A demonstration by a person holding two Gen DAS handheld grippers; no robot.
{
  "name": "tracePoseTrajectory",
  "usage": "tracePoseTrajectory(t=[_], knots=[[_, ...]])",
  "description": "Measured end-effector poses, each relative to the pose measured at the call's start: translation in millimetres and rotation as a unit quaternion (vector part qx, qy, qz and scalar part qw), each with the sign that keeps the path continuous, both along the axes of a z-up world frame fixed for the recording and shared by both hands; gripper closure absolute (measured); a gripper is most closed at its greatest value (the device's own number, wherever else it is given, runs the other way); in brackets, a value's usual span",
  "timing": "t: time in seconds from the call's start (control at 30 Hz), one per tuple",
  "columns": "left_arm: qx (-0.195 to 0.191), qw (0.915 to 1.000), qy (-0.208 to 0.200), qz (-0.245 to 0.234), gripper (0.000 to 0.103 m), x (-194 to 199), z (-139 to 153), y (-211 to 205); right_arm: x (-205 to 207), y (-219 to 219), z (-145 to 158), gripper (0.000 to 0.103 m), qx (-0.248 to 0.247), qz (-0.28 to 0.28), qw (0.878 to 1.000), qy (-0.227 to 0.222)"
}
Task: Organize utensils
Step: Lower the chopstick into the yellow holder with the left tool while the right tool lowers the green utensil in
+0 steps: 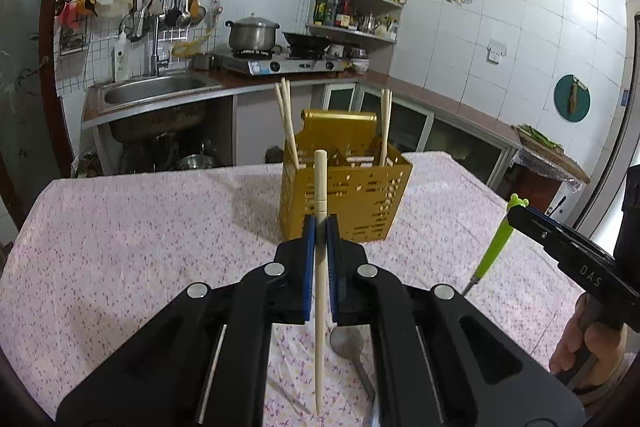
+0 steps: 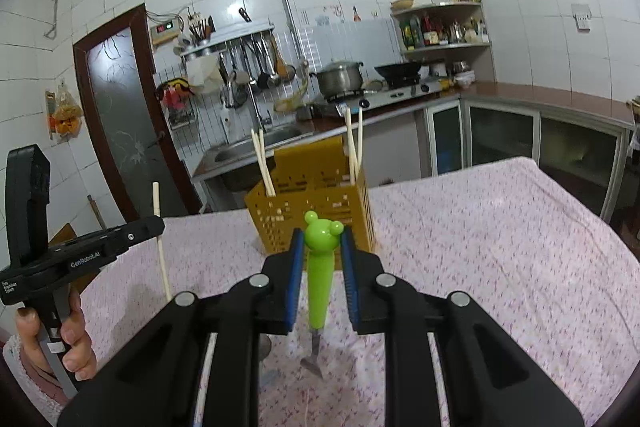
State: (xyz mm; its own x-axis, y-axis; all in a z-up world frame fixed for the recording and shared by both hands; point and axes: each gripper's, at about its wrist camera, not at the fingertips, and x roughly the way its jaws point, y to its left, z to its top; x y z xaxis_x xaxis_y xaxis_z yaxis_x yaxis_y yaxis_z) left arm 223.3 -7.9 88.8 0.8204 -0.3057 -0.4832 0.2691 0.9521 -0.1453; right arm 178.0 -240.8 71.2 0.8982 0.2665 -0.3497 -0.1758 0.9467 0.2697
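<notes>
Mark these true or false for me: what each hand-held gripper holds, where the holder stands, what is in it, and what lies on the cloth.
1. The left hand-held gripper clamps a pale wooden chopstick. True.
2. The right hand-held gripper is empty. False: it holds a green frog-topped plastic-handled utensil.
3. The perforated yellow utensil holder lies tipped over. False: it stands upright on the pink floral tablecloth.
4. Chopsticks already stand in the holder. True.
5. A metal spoon lies on the cloth. True.
</notes>
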Motion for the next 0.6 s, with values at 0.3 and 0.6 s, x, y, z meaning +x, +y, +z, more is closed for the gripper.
tracePoseTrajectory(t=[0.3,0.6], knots=[[-0.002,0.9996,-0.029,-0.004,0.098,11,30,-6,15,-4,23,0.084,-0.012,-0.004,1.000,-0.011],[-0.007,0.9983,-0.057,-0.011,0.098,44,66,-19,40,-17,64,0.084,-0.026,-0.013,0.999,-0.029]])
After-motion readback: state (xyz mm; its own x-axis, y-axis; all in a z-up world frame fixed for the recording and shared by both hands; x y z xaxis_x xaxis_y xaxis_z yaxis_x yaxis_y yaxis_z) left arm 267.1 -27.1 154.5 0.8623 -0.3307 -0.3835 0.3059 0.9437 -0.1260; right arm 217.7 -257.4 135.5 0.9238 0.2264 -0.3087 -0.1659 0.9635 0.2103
